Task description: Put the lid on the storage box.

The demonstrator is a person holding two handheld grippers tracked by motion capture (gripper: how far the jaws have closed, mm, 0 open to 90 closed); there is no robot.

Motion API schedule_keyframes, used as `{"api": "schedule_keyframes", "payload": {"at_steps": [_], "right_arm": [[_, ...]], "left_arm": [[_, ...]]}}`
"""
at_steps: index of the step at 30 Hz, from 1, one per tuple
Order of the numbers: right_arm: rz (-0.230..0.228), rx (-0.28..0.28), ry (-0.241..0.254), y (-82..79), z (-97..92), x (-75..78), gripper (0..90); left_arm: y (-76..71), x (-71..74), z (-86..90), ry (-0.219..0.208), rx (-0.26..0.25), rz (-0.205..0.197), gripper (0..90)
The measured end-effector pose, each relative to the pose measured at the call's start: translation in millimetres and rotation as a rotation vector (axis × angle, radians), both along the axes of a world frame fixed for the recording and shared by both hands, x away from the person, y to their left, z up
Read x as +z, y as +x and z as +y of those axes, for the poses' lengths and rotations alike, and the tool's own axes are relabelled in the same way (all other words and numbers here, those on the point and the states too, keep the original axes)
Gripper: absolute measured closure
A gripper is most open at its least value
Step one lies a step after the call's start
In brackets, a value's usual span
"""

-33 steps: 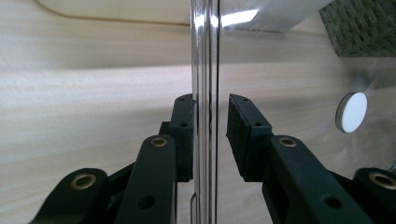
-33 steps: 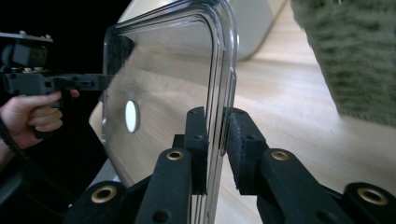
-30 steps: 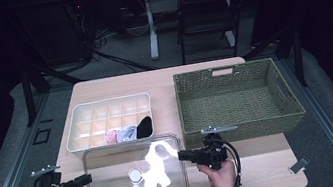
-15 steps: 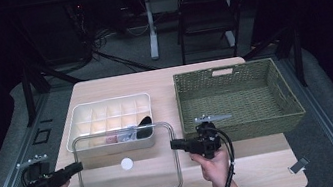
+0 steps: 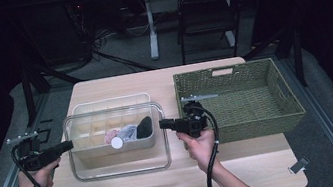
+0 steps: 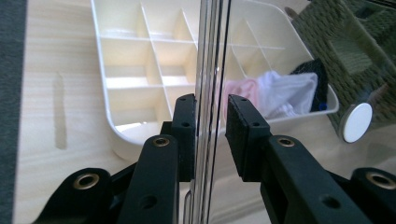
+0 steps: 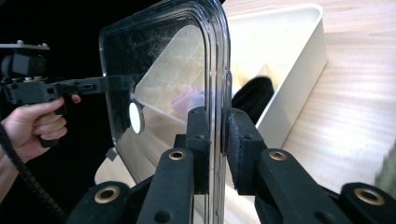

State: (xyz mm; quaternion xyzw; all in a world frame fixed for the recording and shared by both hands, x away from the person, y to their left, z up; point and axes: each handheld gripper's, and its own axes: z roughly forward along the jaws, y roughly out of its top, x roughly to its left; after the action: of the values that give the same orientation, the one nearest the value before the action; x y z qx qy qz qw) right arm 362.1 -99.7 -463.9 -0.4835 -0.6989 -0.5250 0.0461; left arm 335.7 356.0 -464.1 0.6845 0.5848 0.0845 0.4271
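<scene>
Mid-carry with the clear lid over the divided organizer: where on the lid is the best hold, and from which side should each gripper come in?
Grip the clear lid by its thin rim at the middle of each short end, coming in level from the left and right. The left gripper and right gripper already pinch it there. Opposite holds likely keep the flat, flexible panel level above the organizer.

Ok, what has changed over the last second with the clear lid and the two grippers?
The clear lid, clamped at its ends by the left gripper and right gripper, was lifted off the near table and carried toward the white divided box. Both grips, the box and the wicker basket stayed unchanged.
</scene>
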Motion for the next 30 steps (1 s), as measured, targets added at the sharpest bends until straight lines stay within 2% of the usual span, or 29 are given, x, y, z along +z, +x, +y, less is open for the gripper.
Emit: {"api": "schedule_keyframes", "payload": {"at_steps": [6,12,19,20,23,30], "right_arm": [[-0.005,-0.016,-0.029,18.2,11.9,6.3,79.6],[0.001,-0.037,-0.052,34.0,15.4,9.3,79.0],[-0.008,-0.052,-0.078,51.2,25.1,18.3,78.2],[-0.009,-0.047,-0.073,52.9,26.5,19.2,78.2],[-0.008,-0.055,-0.086,62.2,33.0,21.3,77.6],[-0.011,-0.06,-0.112,80.3,43.1,26.5,77.3]], "left_arm": [[14.8,5.1,3.6,0.017,0.023,-0.017,73.3],[32.3,7.4,2.8,0.023,0.026,-0.012,73.3],[49.2,18.5,9.4,0.039,0.041,-0.025,72.9],[51.8,20.5,9.8,0.054,0.049,-0.032,72.9],[58.2,24.9,11.2,0.074,0.061,-0.032,72.4],[76.4,26.6,16.7,0.078,0.088,-0.017,71.8]]}}
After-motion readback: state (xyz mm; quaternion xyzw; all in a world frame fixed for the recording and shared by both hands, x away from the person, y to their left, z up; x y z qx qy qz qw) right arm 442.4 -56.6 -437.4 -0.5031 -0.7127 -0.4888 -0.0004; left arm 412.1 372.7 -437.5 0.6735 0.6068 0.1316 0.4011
